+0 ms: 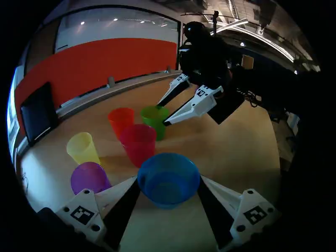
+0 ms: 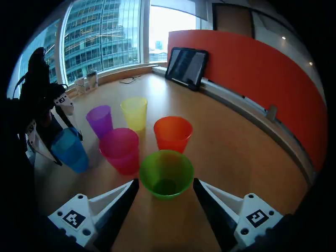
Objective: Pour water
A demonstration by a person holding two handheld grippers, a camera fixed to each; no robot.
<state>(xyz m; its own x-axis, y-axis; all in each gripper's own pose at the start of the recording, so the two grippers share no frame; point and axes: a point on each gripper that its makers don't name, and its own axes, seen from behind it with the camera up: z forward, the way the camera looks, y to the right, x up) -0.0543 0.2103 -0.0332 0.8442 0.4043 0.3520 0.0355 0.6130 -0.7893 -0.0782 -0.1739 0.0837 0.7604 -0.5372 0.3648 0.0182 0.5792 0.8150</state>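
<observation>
Two translucent plastic cups, each between spread jaws — blue tapered cup (image 1: 168, 191) at left gripper (image 1: 168, 177), green cup (image 2: 166, 170) at right gripper (image 2: 165, 180); contact indeterminate.

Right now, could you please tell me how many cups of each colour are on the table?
Blue cup: 1
Green cup: 1
Pink cup: 1
Orange cup: 1
Yellow cup: 1
Purple cup: 1
Total: 6 cups
</observation>
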